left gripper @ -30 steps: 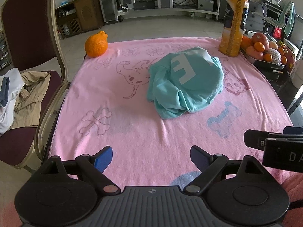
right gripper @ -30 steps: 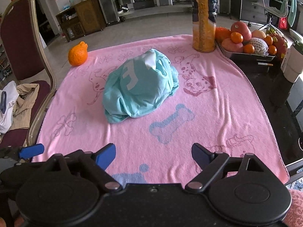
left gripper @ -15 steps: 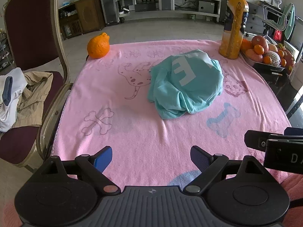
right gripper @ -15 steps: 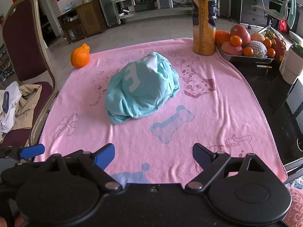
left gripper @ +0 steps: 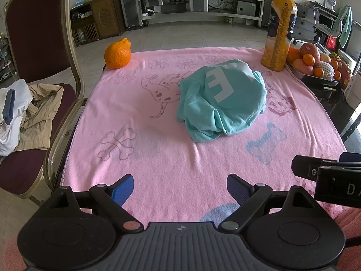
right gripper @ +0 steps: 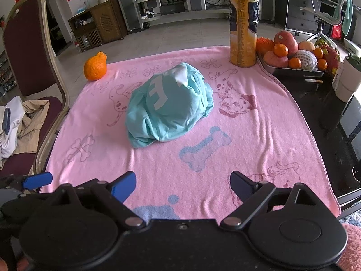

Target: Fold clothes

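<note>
1. Left wrist view, nearest you: your left gripper (left gripper: pixel 178 186) has its blue-tipped tongs spread wide with nothing in them, low over the near edge of the pink fleece blanket with dog and bone prints (left gripper: pixel 158 158). Same story for the right gripper (right gripper: pixel 182 186), wide and empty.
2. Mid-blanket sits the teal cotton T-shirt with white lettering (left gripper: pixel 222 97), bunched in a rumpled heap, not flat, not folded. Looks like you're at the reach-in stage; next you'd need a hem or sleeve edge to spread it out.
3. Further back: the knobbly orange citrus fruit (left gripper: pixel 117 54) and the tall orange juice bottle (right gripper: pixel 243 22).
4. Only the right view shows the whole steel fruit tray (right gripper: pixel 293 72); the left shows more of the maroon chair with piled clothes (left gripper: pixel 29 113).
</note>
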The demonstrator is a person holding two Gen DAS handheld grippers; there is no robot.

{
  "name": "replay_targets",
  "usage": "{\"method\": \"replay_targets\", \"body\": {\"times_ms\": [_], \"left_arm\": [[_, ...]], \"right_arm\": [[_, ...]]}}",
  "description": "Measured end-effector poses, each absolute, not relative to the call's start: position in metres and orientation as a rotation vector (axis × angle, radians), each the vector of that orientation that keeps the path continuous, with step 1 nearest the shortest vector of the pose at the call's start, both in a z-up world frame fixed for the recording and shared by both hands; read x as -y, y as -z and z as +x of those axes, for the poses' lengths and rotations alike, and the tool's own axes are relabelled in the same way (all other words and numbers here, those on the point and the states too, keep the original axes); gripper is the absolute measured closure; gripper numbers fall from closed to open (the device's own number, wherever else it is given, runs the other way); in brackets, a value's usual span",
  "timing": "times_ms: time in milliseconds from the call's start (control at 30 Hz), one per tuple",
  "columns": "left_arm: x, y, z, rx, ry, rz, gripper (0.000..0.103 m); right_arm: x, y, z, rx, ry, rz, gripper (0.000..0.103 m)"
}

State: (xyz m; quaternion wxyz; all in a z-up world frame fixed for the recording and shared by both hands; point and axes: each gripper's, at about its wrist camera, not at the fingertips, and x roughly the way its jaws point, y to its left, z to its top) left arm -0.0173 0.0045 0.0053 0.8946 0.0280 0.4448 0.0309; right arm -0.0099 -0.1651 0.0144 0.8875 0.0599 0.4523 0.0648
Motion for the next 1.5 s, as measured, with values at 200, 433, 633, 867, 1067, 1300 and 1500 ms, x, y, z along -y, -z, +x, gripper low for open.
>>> {"method": "replay_targets", "body": {"times_ms": [200,433,633,867,1067,1300,1500], "left_arm": [[-0.005,-0.004,-0.017,-0.925,-0.064,0.059,0.014],[-0.006,-0.003,-0.017,-0.929,-0.064,0.057,0.014],[-0.015,-0.005,-0.014,-0.927,-0.073,0.042,0.013],[-0.053,-0.009,-0.001,-0.916,-0.161,0.028,0.015],[-0.081,-0.010,0.023,-0.934,-0.172,0.001,0.023],[-0.100,0.012,0.043,-0.942,-0.124,-0.099,0.028],[-0.113,0.022,0.043,-0.953,-0.152,-0.115,0.027]], "right_arm": [[0.165,-0.014,-0.010,-0.942,-0.133,0.123,0.012],[0.165,-0.013,-0.010,-0.944,-0.131,0.123,0.012],[0.165,-0.015,-0.006,-0.943,-0.140,0.116,0.011],[0.182,-0.035,0.017,-0.882,-0.119,0.155,0.010],[0.164,-0.040,0.056,-0.893,-0.209,0.143,0.010],[0.111,-0.014,0.106,-0.982,-0.300,0.082,0.010],[0.081,0.019,0.137,-1.034,-0.313,0.020,0.042]]}}
